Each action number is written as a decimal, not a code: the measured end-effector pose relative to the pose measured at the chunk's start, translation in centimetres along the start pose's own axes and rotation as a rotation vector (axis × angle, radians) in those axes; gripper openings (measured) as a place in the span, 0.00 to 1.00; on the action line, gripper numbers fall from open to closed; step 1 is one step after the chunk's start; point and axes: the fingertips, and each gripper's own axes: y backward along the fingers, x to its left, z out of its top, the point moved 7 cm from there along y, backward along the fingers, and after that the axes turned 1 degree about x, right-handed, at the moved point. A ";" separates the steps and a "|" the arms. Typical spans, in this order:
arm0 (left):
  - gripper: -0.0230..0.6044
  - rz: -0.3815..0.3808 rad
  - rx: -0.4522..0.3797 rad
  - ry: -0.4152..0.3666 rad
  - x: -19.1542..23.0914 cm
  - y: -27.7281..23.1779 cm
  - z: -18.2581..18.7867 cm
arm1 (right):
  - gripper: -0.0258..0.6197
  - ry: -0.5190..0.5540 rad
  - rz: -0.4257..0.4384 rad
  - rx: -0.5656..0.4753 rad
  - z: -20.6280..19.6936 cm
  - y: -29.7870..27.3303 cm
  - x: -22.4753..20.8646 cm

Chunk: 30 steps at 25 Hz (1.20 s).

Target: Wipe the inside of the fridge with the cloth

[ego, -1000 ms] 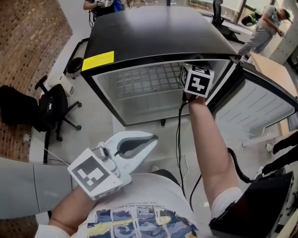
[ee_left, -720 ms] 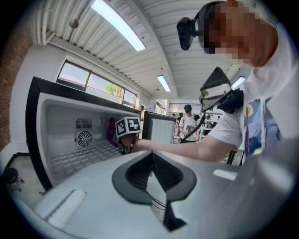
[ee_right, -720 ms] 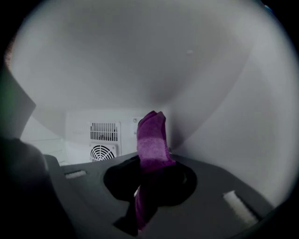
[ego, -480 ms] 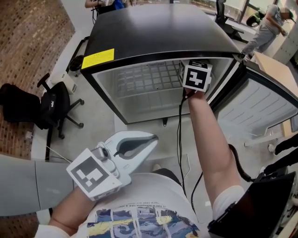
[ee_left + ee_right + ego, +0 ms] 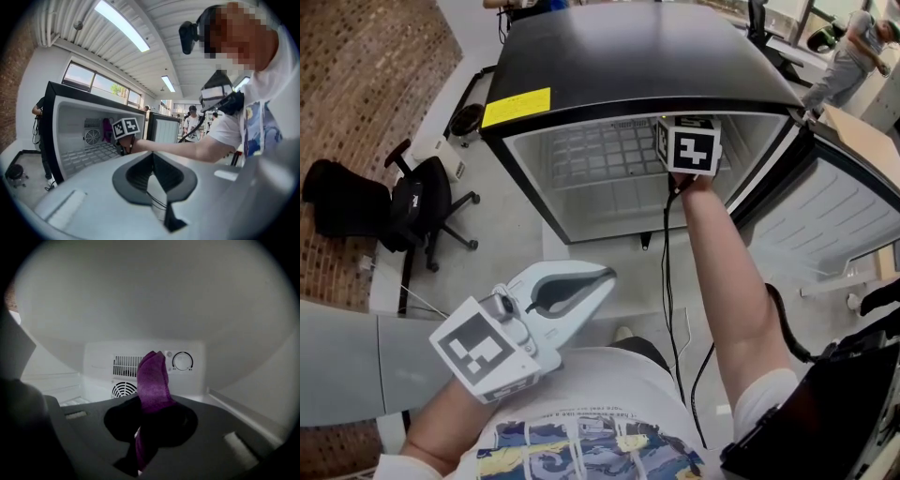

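A small black fridge stands open in front of me, its door swung out to the right. My right gripper reaches into the upper right of the white cavity, above the wire shelf. In the right gripper view, the right gripper is shut on a purple cloth that sticks up toward the back wall with its fan vent and dial. My left gripper hangs shut and empty near my chest, outside the fridge. The left gripper view shows the fridge and the cloth inside.
A black office chair stands left of the fridge beside a brick wall. A cable trails down from the right gripper along my arm. A person stands at the far right near a wooden tabletop.
The right gripper with the cloth has shifted slightly left and deeper into the fridge opening. The left gripper has stayed put.
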 end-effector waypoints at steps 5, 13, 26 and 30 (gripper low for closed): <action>0.05 0.008 -0.004 -0.014 0.3 1.5 -0.7 | 0.12 0.013 0.055 0.007 0.2 -0.3 2.2; 0.05 0.028 -0.004 0.004 0.5 3.6 -1.2 | 0.12 0.035 0.161 -0.001 0.5 -0.7 6.0; 0.05 0.031 -0.031 0.013 0.9 5.9 -1.5 | 0.12 0.083 0.284 0.016 1.1 -1.2 11.6; 0.05 0.046 -0.030 0.053 0.8 6.3 -1.4 | 0.12 0.102 0.337 0.019 1.2 -1.5 13.3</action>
